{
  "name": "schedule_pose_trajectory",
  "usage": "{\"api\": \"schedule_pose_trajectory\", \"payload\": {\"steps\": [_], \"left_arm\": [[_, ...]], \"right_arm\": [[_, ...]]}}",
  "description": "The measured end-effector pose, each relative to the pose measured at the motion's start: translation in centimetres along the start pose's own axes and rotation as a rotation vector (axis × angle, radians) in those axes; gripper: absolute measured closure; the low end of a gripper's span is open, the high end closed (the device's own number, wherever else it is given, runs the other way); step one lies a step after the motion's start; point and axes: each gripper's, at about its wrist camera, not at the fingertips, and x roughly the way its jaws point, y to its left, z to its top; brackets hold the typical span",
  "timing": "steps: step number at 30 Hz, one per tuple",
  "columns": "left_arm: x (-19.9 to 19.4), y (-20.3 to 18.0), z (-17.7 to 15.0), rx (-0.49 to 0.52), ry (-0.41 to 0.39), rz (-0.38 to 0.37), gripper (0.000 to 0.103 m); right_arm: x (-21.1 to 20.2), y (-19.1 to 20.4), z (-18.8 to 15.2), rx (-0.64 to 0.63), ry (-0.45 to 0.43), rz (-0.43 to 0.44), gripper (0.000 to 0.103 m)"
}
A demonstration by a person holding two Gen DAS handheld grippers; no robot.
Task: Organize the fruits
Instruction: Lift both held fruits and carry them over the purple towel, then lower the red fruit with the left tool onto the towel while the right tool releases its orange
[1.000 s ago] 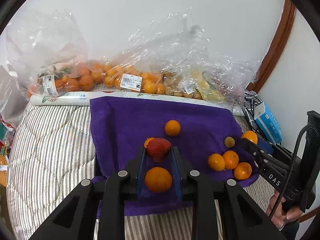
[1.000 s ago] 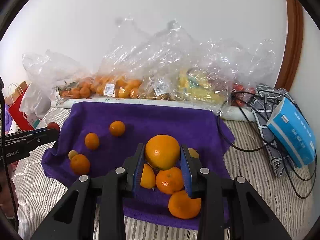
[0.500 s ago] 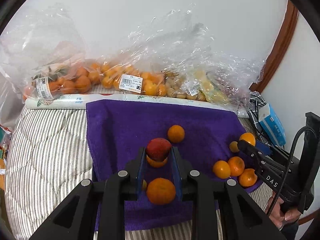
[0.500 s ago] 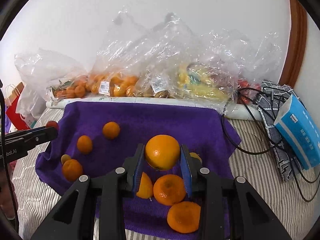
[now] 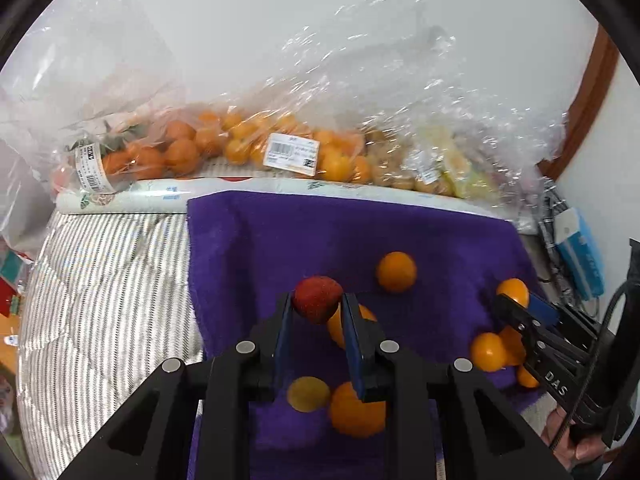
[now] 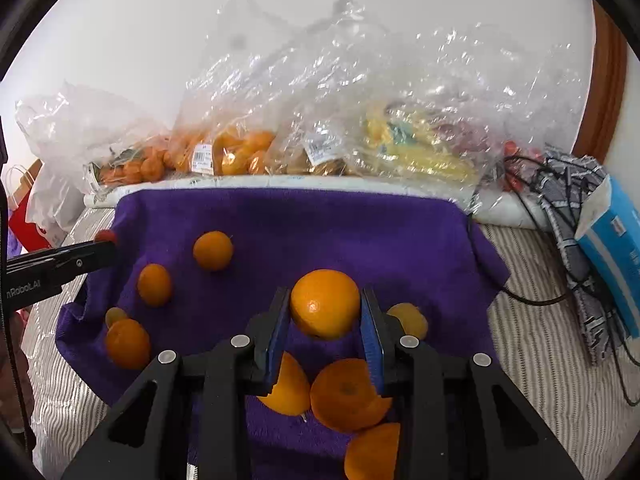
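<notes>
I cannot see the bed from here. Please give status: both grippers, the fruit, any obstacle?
Left gripper shut on red fruit. Right gripper shut on orange. Both held above purple towel. Loose oranges lie scattered below.

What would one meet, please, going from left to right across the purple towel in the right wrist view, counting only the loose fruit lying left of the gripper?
On the purple towel: the large orange at the near left edge, then the orange behind it, then the far orange.

We see a striped grey-white quilted bed (image 5: 100, 280) carrying a purple terry towel (image 6: 320, 232), clear plastic fruit bags (image 6: 360, 120) and a blue box (image 6: 612, 248).
</notes>
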Motion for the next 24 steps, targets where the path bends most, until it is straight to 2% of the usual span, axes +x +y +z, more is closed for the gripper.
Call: {"api": "schedule_pose_trajectory", "payload": {"steps": [9,24], "left_arm": [[2.4,0.7,-0.2,-0.027,0.054,0.019,0.079],[4.1,0.5,-0.9,-0.024,0.099,-0.006,0.079]], "right_arm": [[1.5,0.5,-0.5,-0.016,0.037,-0.004,0.069],[1.9,0.2,-0.5,-0.015,0.036,-0.003,0.069]]}}
